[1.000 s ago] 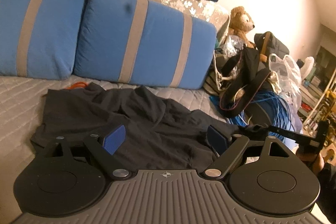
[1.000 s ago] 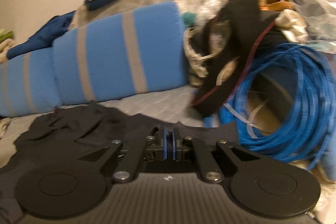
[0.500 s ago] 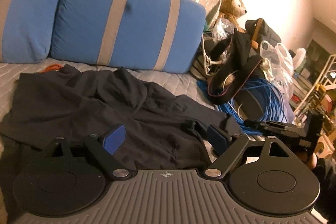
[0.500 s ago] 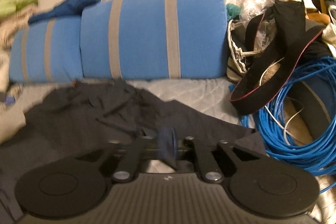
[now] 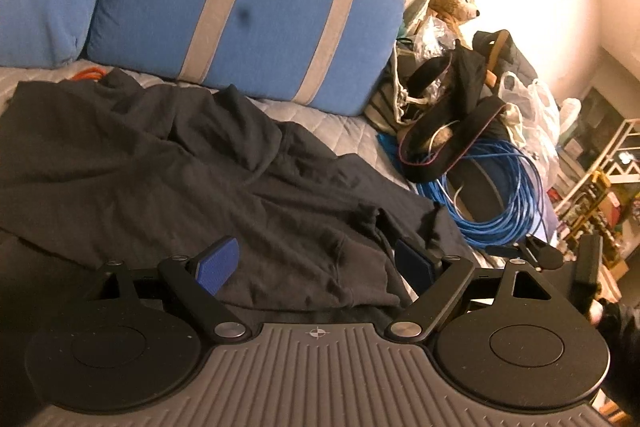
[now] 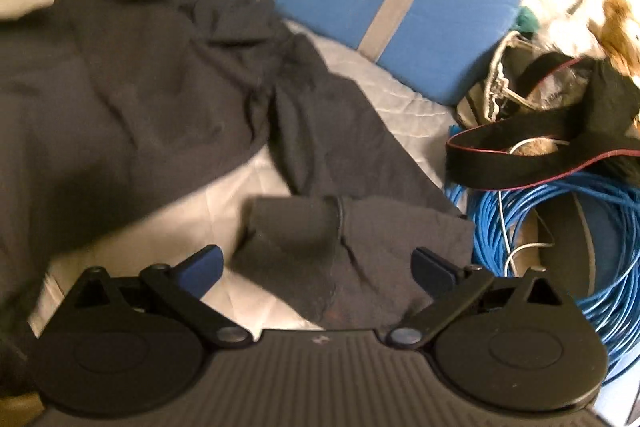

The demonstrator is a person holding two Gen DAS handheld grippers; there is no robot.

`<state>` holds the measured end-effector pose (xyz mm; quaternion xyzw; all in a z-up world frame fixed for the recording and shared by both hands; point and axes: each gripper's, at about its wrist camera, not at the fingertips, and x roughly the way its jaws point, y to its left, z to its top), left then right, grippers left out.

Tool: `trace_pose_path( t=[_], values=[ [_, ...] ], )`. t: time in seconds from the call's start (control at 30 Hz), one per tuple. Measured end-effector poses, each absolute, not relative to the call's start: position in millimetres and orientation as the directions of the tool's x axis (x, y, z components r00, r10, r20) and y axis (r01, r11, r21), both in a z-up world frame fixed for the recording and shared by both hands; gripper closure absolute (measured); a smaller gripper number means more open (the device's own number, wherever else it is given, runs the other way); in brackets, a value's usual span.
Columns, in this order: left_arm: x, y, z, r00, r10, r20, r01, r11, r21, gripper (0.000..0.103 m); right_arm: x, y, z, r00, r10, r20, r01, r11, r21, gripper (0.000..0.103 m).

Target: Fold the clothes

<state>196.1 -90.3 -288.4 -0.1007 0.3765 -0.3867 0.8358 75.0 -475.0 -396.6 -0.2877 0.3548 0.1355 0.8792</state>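
We log the dark grey garment [image 5: 168,163] lying rumpled and spread on the quilted bed [image 5: 344,125], in front of the blue striped cushion [image 5: 248,7]. Its long axis runs from the cushion side out toward the blue cable coil [image 6: 560,227], ending in a cuffed sleeve or leg end [image 6: 352,247]; we cannot tell which.

Right gripper [image 6: 316,267]: jaws released, spread wide, nothing between them. The cuffed end lies directly ahead of and below the gap, centred between the two pads, seam running roughly along the gripper's forward line.

Left gripper [image 5: 316,263]: jaws likewise released, hovering over the garment's near hem [image 5: 320,291], body fabric ahead of it.

Judgement: the right gripper is the nearer one to the loose end; the left is nearer to the main body. The garment lies unfolded and creased. Right view is motion-blurred, so whether pads and cloth touch is uncertain.
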Motion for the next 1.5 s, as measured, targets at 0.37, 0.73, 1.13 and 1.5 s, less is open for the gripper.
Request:
trace_pose_path(
  t=[0.37, 0.73, 1.13, 1.5],
  values=[
    [195, -90, -302, 0.384, -0.742, -0.550, 0.574, 0.658, -0.487, 0.017, 69, -470, -428, 0.680, -0.049, -0.732, -0.601, 0.535, -0.594, 0.040],
    [195, -90, -303, 0.385, -0.739, -0.553, 0.568, 0.662, -0.488, 0.017, 69, -459, -441, 0.691, -0.072, -0.719, -0.627, 0.434, -0.647, 0.056],
    [195, -89, -303, 0.387, -0.735, -0.557, 0.567, 0.666, -0.485, 0.017, 77, -477, -427, 0.709, -0.047, -0.703, -0.557, 0.574, -0.600, 0.000],
    [196, -90, -304, 0.386, -0.729, -0.566, 0.567, 0.671, -0.478, 0.017, 95, -499, -412, 0.599, 0.014, -0.800, -0.490, 0.797, -0.353, 0.000]
  ],
)
